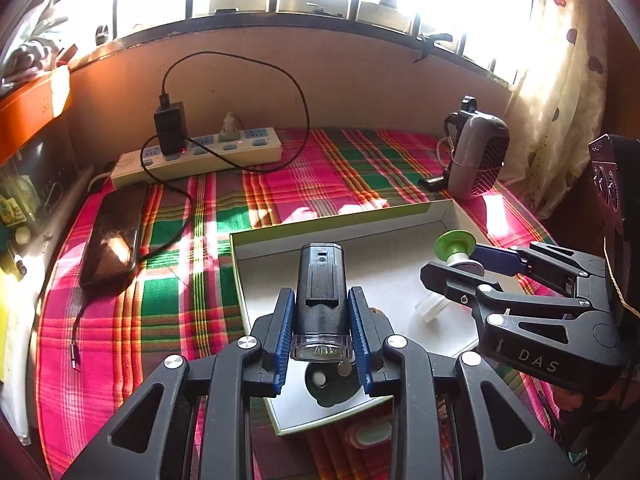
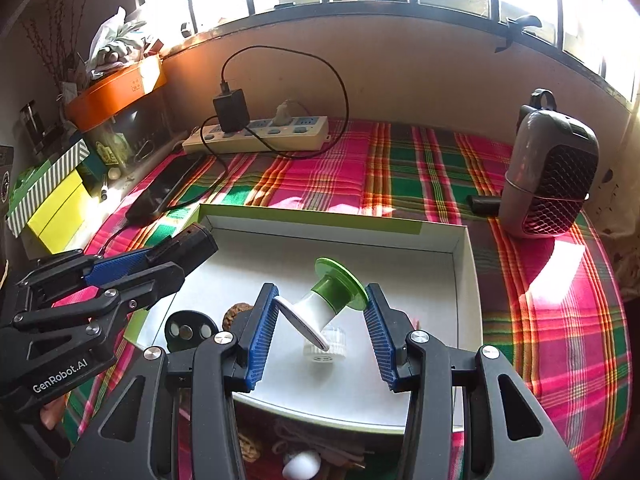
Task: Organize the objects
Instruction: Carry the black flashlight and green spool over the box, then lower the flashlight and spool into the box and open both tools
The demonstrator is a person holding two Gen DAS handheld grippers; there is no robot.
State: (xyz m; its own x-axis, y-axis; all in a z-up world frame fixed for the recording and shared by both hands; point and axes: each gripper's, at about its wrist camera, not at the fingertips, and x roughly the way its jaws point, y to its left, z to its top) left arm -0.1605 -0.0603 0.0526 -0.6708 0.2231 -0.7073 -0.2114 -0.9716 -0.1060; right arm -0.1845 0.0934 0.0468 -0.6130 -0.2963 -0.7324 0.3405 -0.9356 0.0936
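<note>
My left gripper (image 1: pixel 322 316) is shut on a black flashlight-like device (image 1: pixel 321 292) with a clear lens end, held over the white shallow box (image 1: pixel 404 264). It shows in the right wrist view (image 2: pixel 152 264) at the box's left edge. My right gripper (image 2: pixel 320 312) is shut on a green-and-white spool (image 2: pixel 324 300), tilted between the blue pads above the box; it also shows in the left wrist view (image 1: pixel 456 248). A small white ribbed cap (image 2: pixel 326 346) and a black disc holding button cells (image 2: pixel 188 330) lie in the box.
A plaid cloth (image 2: pixel 400 168) covers the table. A power strip (image 2: pixel 260 136) with a black charger and cable lies at the back. A dark phone (image 1: pixel 114 232) lies left. A grey fan (image 2: pixel 552 176) stands right. Boxes (image 2: pixel 52 200) stack at the left edge.
</note>
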